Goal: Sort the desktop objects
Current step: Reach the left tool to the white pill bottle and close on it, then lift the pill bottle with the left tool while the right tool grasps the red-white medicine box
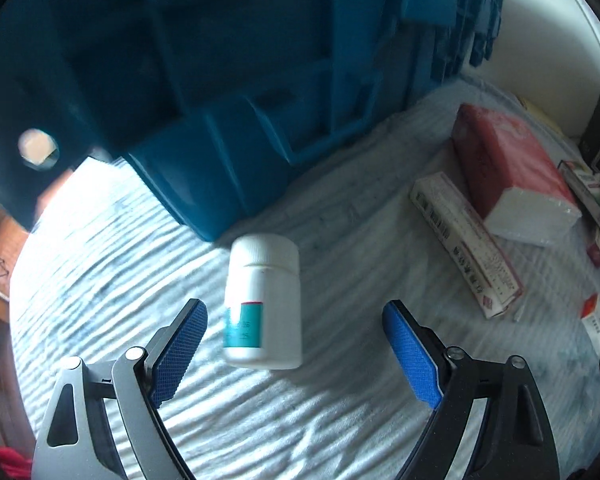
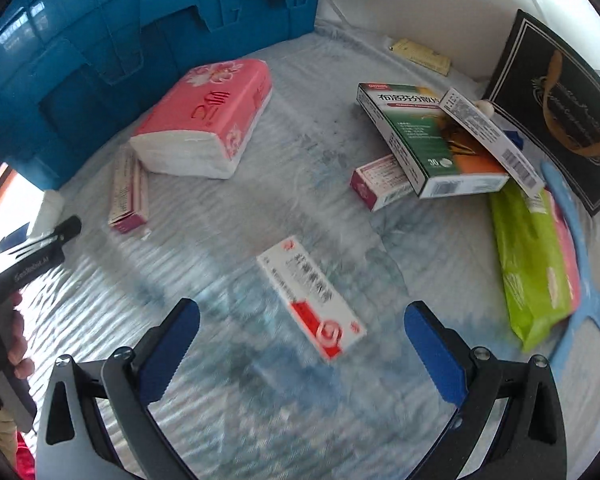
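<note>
A white pill bottle with a teal label lies on the white cloth, cap toward the blue crate. My left gripper is open with the bottle between its fingers, nearer the left one, not gripped. My right gripper is open above a white and red medicine box that lies flat between its fingers. The pink tissue pack and a narrow pink box lie by the crate.
A green medicine box, a small pink box and a white barcode box are piled at the right. A green packet, a blue flat tool and a black box stand further right. A yellow box lies at the back.
</note>
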A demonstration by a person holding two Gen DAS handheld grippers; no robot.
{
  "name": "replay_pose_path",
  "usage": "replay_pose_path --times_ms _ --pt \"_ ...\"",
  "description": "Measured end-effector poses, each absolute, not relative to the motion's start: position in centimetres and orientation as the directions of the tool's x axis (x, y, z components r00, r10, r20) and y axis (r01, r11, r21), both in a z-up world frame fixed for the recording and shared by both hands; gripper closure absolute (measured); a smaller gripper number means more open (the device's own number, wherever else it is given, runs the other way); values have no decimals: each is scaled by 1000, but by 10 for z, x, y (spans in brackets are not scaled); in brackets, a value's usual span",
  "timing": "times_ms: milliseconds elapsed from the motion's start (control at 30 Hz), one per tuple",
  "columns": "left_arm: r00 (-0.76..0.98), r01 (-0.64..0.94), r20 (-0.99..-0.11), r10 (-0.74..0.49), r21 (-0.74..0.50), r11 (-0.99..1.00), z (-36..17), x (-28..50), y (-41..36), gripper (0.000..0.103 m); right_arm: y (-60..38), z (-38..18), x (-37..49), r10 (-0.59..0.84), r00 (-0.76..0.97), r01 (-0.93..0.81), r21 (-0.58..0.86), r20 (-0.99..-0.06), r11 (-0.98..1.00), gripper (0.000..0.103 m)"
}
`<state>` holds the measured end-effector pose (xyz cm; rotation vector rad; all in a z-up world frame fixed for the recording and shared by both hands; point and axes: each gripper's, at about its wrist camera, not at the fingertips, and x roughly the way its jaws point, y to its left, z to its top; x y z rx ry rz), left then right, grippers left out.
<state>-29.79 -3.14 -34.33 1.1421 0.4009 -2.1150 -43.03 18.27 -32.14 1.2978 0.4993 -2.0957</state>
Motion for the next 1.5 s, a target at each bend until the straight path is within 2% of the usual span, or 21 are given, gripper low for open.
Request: replay_pose_path --times_ms 33,67,133,167,300,400,467,633,833,900,933,967,1000,1033,1067,1167,1233,1300,1333,1367,1500 --pt "-390 693 -819 -422 41 -720 -343 -298 -30 32 182 -325 -433 -304 -325 673 6 -895 -740 0" --pt "-404 685 -815 -416 31 -727 -342 -298 -28 38 182 -328 -435 -303 -322 672 9 -897 -741 0" --pt "-426 667 -809 -404 21 -745 -341 -301 -23 66 182 -334 -438 -290 -310 670 9 -905 -742 0" --pt "-425 662 -806 -411 32 -749 -340 -302 -20 69 183 -338 -439 -276 -308 669 -1 -911 -744 0" --pt "-423 647 -804 -417 54 -761 -338 -303 -6 69 188 -344 -442 -258 -294 661 0 -920 -751 1" --pt "-424 636 -810 -406 54 -770 -336 -300 3 69 193 -339 -440 -263 -316 656 -10 -912 -755 23" --pt "-428 626 -821 -378 32 -779 -336 -293 12 69 197 -333 -439 -271 -327 646 -5 -905 -763 54" --pt "-430 612 -835 -343 10 -791 -333 -269 36 69 204 -326 -429 -321 -277 650 70 -906 -757 70" --pt "-434 595 -835 -337 15 -804 -343 -264 52 68 203 -323 -408 -334 -257 693 68 -907 -718 70" --pt "-442 591 -837 -323 -1 -806 -344 -262 51 60 202 -323 -407 -334 -259 692 67 -906 -719 69" --pt "-443 593 -835 -327 1 -806 -345 -260 53 54 203 -322 -407 -332 -263 689 65 -906 -722 59" --pt "-441 596 -832 -337 9 -803 -346 -260 54 52 205 -321 -408 -335 -269 685 65 -903 -726 42" --pt "-438 600 -828 -350 21 -800 -347 -260 56 48 206 -320 -407 -341 -274 681 69 -899 -729 31" --pt "-437 603 -824 -361 30 -797 -347 -260 57 45 207 -319 -407 -347 -279 678 73 -895 -731 15" --pt "-437 604 -821 -368 35 -796 -346 -258 56 45 208 -318 -407 -352 -284 675 75 -892 -734 13" --pt "-442 608 -820 -365 25 -793 -346 -261 54 45 208 -316 -408 -355 -297 665 75 -886 -743 13" --pt "-458 607 -822 -339 -11 -795 -346 -262 52 56 209 -317 -412 -355 -308 659 71 -883 -748 13" --pt "-462 608 -819 -341 -12 -794 -346 -264 51 64 212 -319 -414 -348 -318 661 56 -882 -748 29" --pt "-466 605 -817 -340 -13 -796 -346 -264 51 70 210 -321 -416 -348 -316 664 57 -883 -746 45" --pt "-469 603 -815 -340 -13 -798 -346 -265 50 70 207 -325 -418 -347 -313 664 57 -884 -745 54" --pt "-471 601 -812 -345 -9 -799 -347 -272 49 70 197 -335 -424 -329 -333 680 17 -884 -733 55"
